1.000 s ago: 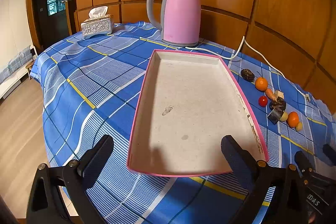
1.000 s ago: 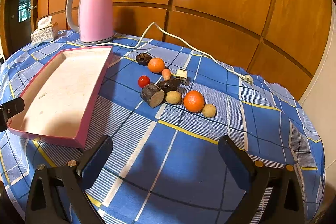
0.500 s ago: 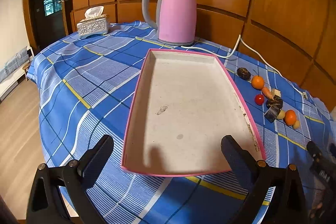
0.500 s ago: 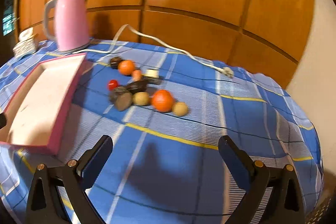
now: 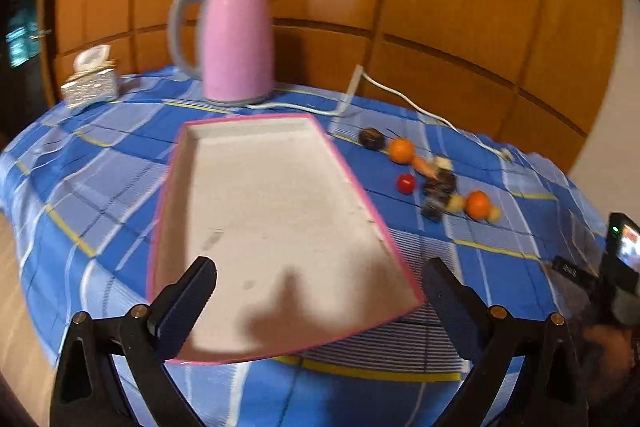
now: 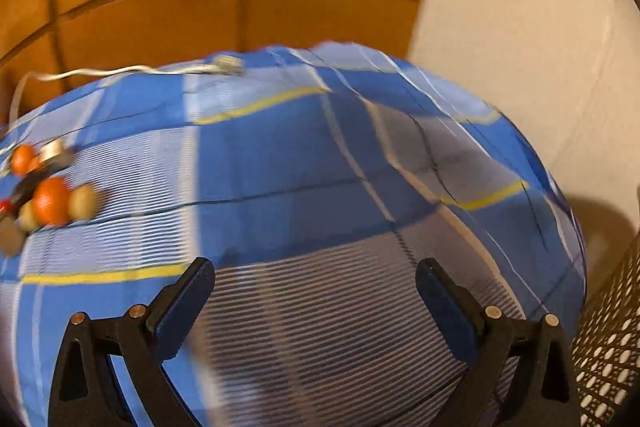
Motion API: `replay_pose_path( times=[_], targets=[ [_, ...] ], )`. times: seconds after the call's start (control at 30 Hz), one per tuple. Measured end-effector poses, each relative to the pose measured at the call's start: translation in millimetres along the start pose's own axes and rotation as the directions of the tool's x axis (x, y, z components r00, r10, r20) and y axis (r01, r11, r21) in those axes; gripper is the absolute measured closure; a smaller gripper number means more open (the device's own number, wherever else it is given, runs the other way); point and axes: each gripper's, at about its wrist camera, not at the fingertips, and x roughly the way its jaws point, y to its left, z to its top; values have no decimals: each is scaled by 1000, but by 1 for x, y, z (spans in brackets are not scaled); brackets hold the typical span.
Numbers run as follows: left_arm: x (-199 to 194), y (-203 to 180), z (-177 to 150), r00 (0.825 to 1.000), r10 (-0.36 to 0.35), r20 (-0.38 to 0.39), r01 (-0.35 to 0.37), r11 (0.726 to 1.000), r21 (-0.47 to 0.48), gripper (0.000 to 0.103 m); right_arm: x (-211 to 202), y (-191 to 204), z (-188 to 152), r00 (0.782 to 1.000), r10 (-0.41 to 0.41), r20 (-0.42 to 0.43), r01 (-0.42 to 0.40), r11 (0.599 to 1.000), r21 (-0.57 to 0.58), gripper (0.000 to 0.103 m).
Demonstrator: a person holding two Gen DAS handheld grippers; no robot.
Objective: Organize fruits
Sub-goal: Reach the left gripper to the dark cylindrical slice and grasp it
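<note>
Fruits (image 5: 444,183) lie in a loose cluster on the blue checked cloth of the bench (image 5: 100,187), just right of the empty pink-rimmed tray (image 5: 360,195) and in front of the pink kettle (image 5: 236,43). Left tool (image 5: 318,283) hovers over the tray's near end with its jaws spread wide and nothing between them, while the right tool (image 6: 314,283) is likewise released over bare cloth, the blurred fruits well off to its left
</note>
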Motion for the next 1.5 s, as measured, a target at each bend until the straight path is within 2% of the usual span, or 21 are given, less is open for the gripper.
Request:
replay_pose_path(
  times=[0.07,0.2,0.3,0.37,0.5,0.67,0.73,0.8,0.97,1.0,1.03,1.07,1.17,1.3,1.5],
  targets=[
    [4,-5,2,1000,-22,-22,23,1000,10,0,11,-13,0,999,-25,-26,27,998,54,1],
    [15,-17,11,993,-80,-91,84,996,37,0,20,-27,-1,998,18,-62,-10,991,137,1],
    [23,-32,24,988,-103,-112,111,992,67,0,20,-25,-2,998,10,-58,-2,992,129,1],
    [31,-42,32,988,-82,-132,96,990,104,0,20,-24,-3,998,10,-59,-2,991,131,1],
    [53,-76,49,976,-97,-193,137,969,206,3,18,-21,-2,998,5,-60,3,992,128,1],
    [92,-110,58,954,-113,-279,196,937,290,26,21,-21,-1,998,6,-55,1,992,127,1],
    [112,-119,59,939,-109,-326,209,934,289,41,21,-22,-1,999,6,-54,1,992,126,1],
    [132,-124,60,926,-99,-363,211,935,283,47,21,-22,-1,999,5,-53,1,992,125,1],
    [167,-129,58,915,-61,-398,190,937,292,48,21,-21,-1,999,6,-53,1,992,125,1],
    [171,-130,57,914,-66,-400,197,935,296,54,21,-21,0,999,5,-53,2,992,124,1],
    [174,-131,56,912,-66,-404,201,932,301,69,21,-21,0,999,5,-52,2,992,124,1],
    [177,-132,55,909,-77,-410,214,930,300,73,21,-21,0,999,5,-52,1,992,123,1],
    [176,-133,53,924,-80,-374,208,925,316,75,22,-21,0,999,4,-51,2,993,120,1],
    [165,-130,50,932,-102,-346,211,933,293,75,22,-20,0,999,4,-49,2,993,118,1],
    [131,-112,48,942,-155,-297,223,952,210,75,22,-21,1,999,3,-49,2,993,117,1]
  ],
)
